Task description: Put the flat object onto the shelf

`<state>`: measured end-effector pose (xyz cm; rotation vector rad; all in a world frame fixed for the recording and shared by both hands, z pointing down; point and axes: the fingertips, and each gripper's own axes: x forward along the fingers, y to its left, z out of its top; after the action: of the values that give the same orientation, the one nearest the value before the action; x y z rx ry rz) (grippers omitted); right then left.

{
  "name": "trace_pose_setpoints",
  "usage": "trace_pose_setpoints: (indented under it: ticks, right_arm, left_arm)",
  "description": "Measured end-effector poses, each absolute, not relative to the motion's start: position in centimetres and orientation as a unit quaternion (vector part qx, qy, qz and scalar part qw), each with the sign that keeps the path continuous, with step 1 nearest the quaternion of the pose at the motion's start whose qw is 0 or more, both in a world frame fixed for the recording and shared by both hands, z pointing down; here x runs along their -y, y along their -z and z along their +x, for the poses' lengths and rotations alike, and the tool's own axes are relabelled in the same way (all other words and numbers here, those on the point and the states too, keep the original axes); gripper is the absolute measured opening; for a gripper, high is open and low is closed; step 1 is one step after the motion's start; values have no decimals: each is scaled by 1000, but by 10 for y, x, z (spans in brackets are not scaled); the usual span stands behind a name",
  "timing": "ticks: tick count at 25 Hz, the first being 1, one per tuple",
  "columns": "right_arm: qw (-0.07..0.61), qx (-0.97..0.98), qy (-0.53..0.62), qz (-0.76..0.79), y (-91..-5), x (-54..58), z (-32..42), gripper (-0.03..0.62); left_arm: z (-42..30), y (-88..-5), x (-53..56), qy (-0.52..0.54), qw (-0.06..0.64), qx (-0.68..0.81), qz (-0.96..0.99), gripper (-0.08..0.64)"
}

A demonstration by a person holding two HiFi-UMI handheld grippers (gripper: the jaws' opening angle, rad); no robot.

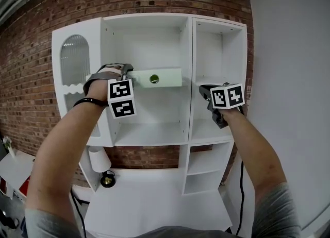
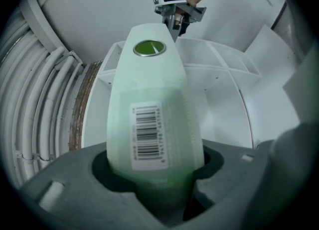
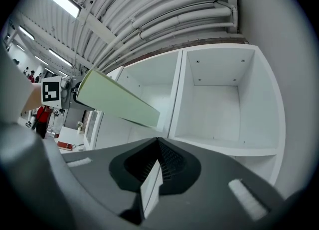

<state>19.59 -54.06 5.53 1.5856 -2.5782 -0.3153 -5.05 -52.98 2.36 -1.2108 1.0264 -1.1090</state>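
Observation:
The flat object (image 1: 157, 79) is a pale green slab with a green round mark and a barcode label (image 2: 147, 133). My left gripper (image 1: 133, 80) is shut on one end and holds it level, sticking out to the right in front of the middle compartment of the white shelf unit (image 1: 188, 77). In the left gripper view the slab (image 2: 149, 99) fills the gap between the jaws. My right gripper (image 1: 206, 91) is raised before the right compartment, jaws together with nothing in them. The right gripper view shows the slab (image 3: 117, 99) edge-on at upper left.
The shelf unit has a wide middle bay with a board (image 1: 149, 134), a narrow right bay (image 1: 219, 62) and smaller cubbies below. A small lamp (image 1: 103, 167) stands on the white desk (image 1: 149, 201). Brick wall behind; a cable hangs at right.

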Motion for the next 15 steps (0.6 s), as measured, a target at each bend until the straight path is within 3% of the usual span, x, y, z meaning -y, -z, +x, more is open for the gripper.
trace_pose_setpoints:
  ticks: [15]
  right_arm:
    - [67,842,115,524,-46,575,194,9]
  left_arm:
    - [-48,-35,596,479,568,-439,-506,284]
